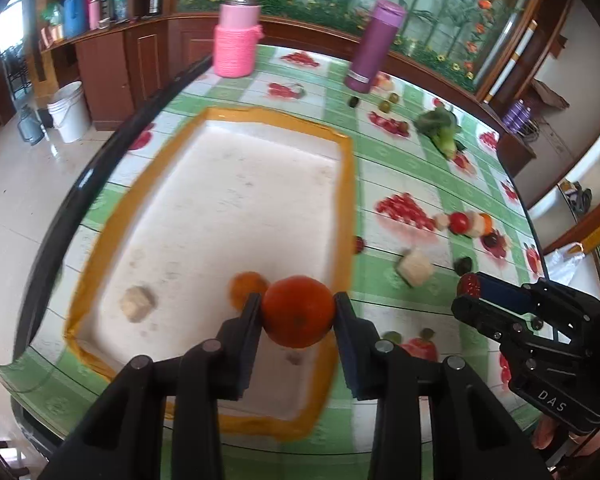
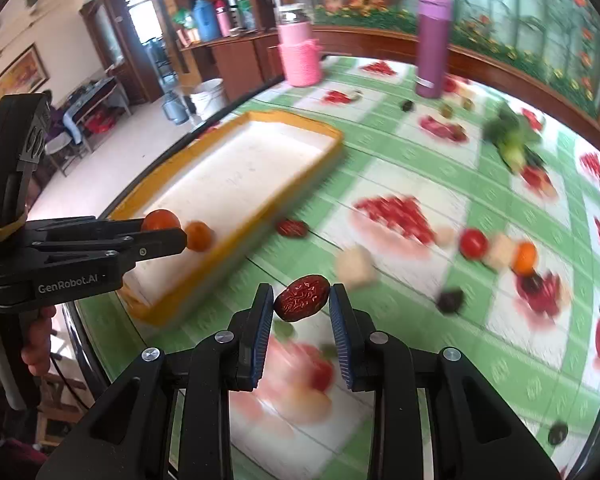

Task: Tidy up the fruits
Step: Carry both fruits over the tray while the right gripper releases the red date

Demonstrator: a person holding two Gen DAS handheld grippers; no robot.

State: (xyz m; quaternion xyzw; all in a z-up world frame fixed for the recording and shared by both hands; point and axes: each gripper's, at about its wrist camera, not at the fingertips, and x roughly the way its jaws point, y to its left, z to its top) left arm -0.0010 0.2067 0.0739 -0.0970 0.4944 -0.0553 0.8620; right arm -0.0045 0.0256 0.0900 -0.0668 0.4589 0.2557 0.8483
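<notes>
2 grips: left gripper (image 1: 298, 306) clenches round orange tangerine (image 1: 298, 311); right gripper (image 2: 301, 300) pinches wrinkled red date (image 2: 302, 298); tablecloth (image 2: 400, 184) fruit blurred.

the left wrist view looks steeply down along its own left gripper (image 1: 296, 310), close above the orange-rimmed tray (image 1: 346, 184). the right wrist view looks down along the right gripper (image 2: 302, 300), close over the table (image 2: 420, 184), just beside the tray. both share the tray, the pink jar (image 1: 236, 46) and the purple flask (image 2: 432, 46); each sees the other gripper.
</notes>
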